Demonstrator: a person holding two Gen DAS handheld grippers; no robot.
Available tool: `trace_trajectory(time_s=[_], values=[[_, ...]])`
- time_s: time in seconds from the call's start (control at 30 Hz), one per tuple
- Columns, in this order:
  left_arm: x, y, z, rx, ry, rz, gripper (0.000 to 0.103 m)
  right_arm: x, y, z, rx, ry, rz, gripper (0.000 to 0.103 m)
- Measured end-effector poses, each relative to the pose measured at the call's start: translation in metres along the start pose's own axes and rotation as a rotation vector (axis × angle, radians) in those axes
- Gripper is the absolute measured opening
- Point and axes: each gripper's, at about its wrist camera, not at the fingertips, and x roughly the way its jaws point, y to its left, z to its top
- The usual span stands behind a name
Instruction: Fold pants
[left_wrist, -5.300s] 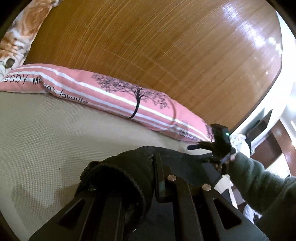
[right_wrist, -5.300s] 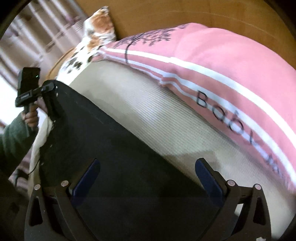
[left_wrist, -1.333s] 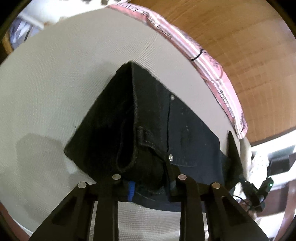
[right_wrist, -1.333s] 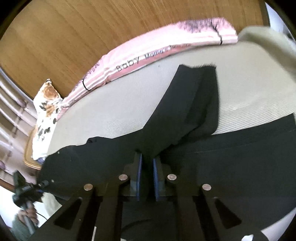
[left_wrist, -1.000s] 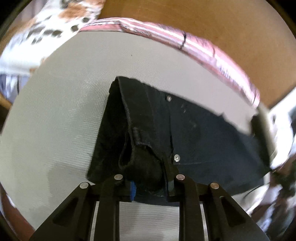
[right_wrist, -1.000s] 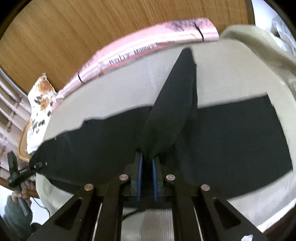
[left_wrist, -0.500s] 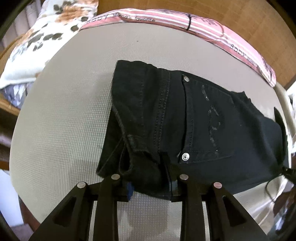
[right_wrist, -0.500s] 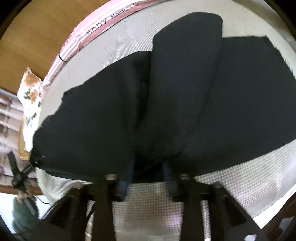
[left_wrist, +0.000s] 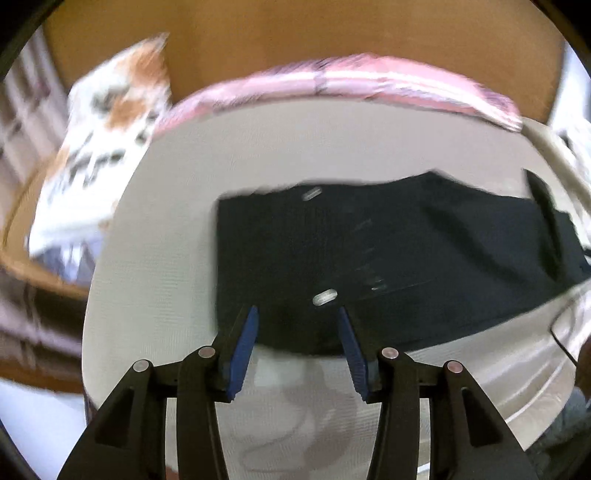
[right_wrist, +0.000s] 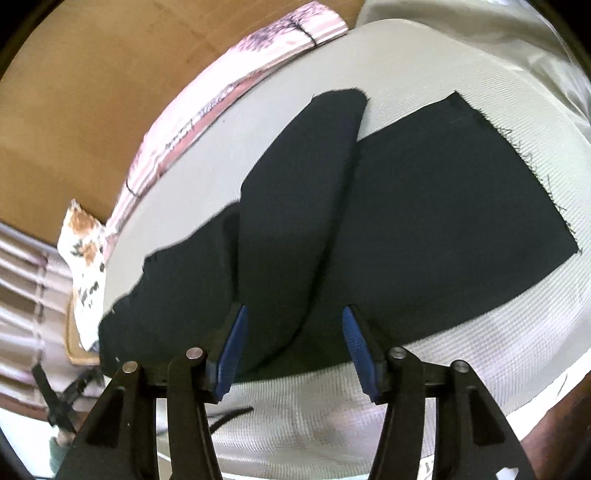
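Black pants (left_wrist: 388, 251) lie flat on the beige bed, waist end with two metal rivets nearest my left gripper (left_wrist: 297, 312). Its jaws are opening and the blue pads (left_wrist: 243, 343) stand apart, clear of the waist edge just beyond them. In the right wrist view one leg (right_wrist: 295, 184) lies folded diagonally over the other part of the pants (right_wrist: 443, 214). My right gripper (right_wrist: 293, 310) hovers over the near edge of the cloth. Its jaws are opening too, with no cloth pinched between the pads (right_wrist: 360, 350). The left wrist view is blurred.
A pink striped pillow (left_wrist: 369, 81) and a floral pillow (left_wrist: 107, 122) lie at the head of the bed against a wooden headboard (left_wrist: 295, 33). The bed cover (right_wrist: 461, 74) stretches bare beyond the pants. The bed's near edge runs just below both grippers.
Both grippers were shut on the pants, the left on the waistband and the right on a leg fold. Now both have let go and drawn back, and the cloth has settled flat.
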Motion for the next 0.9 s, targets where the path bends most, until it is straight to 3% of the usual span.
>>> trace_trajectory(time_s=[0.17,0.27,0.5,0.7,0.9], values=[[-0.003,-0.086,0.008,0.157,-0.086,-0.174,0.047,0.006,-0.005,0.023,0.021,0.019,0.03,0.051],[0.015,-0.146,0.01,0.254,-0.069,-0.279,0.047,0.008,-0.006,0.034,0.029,0.024,0.045,0.051],[0.047,-0.258,0.007,0.417,-0.012,-0.434,0.047,0.019,-0.016,0.047,0.057,0.05,0.061,0.051],[0.061,-0.319,0.003,0.514,0.0,-0.484,0.047,0.03,-0.033,0.053,0.096,0.066,0.069,0.051],[0.076,-0.345,-0.004,0.559,0.032,-0.469,0.047,0.04,-0.045,0.066,0.119,0.063,0.074,0.051]])
